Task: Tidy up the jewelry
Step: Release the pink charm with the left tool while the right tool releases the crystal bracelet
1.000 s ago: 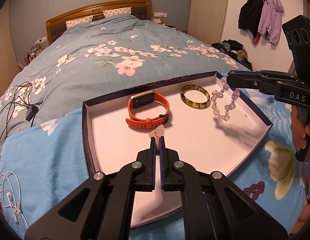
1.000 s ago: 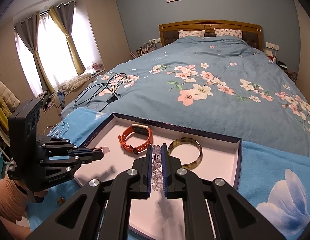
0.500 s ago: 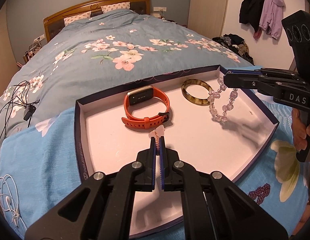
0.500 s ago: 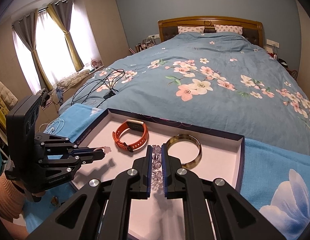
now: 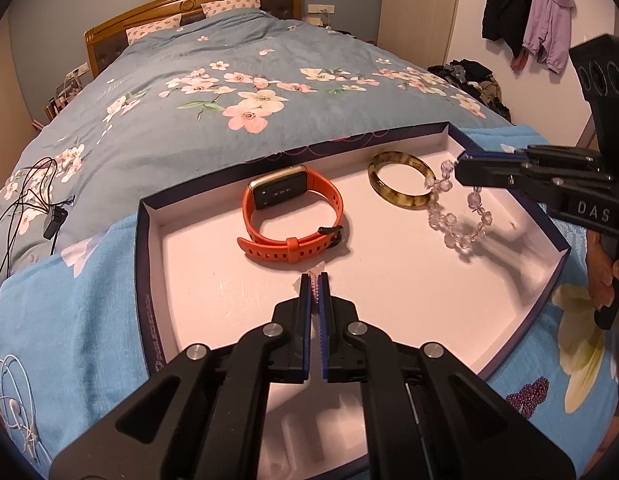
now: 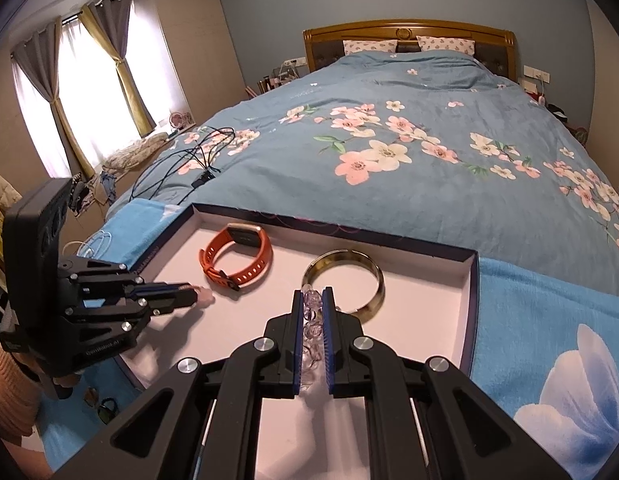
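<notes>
A shallow box (image 5: 149, 240) with a dark rim and white floor lies on the bed. In it are an orange watch (image 5: 293, 216) and a brown bangle (image 5: 401, 186). My left gripper (image 5: 315, 280) is shut on a small pink clear packet (image 5: 315, 292) low over the box's near part. My right gripper (image 6: 311, 300) is shut on a clear bead bracelet (image 5: 457, 216), which hangs over the box's right side beside the bangle (image 6: 345, 280). The left gripper (image 6: 193, 298) also shows in the right wrist view, near the watch (image 6: 237, 256).
The box sits on a light blue flowered blanket (image 5: 69, 300) over a blue floral bedspread. Black cables (image 5: 33, 200) and white earphones (image 5: 13, 400) lie at left. A dark purple bead piece (image 5: 527, 394) lies on the blanket at right. Coats (image 5: 525, 12) hang on the far wall.
Both grippers have come down and closer to the box floor. The bead bracelet now hangs lower, beside the bangle. Both stay shut on their loads.
</notes>
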`<state>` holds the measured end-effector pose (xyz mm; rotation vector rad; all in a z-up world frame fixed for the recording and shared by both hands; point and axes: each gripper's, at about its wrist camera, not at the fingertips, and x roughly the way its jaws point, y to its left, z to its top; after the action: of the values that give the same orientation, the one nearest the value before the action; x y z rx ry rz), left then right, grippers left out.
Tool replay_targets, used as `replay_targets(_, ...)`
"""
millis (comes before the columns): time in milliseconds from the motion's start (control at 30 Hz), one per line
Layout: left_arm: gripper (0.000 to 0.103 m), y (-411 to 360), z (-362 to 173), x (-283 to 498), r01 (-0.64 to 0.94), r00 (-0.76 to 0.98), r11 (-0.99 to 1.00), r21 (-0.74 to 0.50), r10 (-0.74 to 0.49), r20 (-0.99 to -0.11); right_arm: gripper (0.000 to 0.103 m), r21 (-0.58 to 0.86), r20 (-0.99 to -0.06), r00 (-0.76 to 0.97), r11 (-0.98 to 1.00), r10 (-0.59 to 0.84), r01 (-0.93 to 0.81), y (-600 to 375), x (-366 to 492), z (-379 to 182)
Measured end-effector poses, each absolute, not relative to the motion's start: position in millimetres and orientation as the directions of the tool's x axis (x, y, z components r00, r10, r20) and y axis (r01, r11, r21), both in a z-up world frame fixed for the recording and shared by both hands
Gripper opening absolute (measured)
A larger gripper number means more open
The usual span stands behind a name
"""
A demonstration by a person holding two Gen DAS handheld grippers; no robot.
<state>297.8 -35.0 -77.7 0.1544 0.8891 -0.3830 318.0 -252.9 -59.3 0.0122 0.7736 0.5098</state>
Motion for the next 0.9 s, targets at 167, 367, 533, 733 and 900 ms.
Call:
replay_targets(167, 0.006, -33, -78, 305, 0.371, 0.57, 0.928, -0.03, -0.253, -0.782, 0.008, 0.184, -0.68, 0.593, 0.883, 0.431, -0.432, -254, 317, -64)
replay_targets(367, 0.008, -30, -74, 303, 0.355, 0.591, 0.935, -0.03, -0.249, -0.768, 0.01, 0.184, -0.701, 0.58, 0.891, 0.415, -0.415, -257, 318, -69)
replay_targets(533, 0.018, -23, -61, 292, 0.334, 0.633, 0.942, -0.021, -0.241, -0.736, 0.013, 0.17, -0.707, 0.591, 0.904, 0.389, -0.392, -260, 316, -70)
replay_targets(733, 0.028, -12, -38, 262, 0.343, 0.684, 0.939, -0.001, -0.25, -0.685, 0.021, 0.146, -0.67, 0.63, 0.902, 0.393, -0.407, -260, 296, -54)
replay_targets(900, 0.033, -5, -25, 229, 0.372, 0.705, 0.928, 0.013, -0.274, -0.654, 0.032, 0.102, -0.624, 0.647, 0.866, 0.438, -0.489, -252, 252, -35)
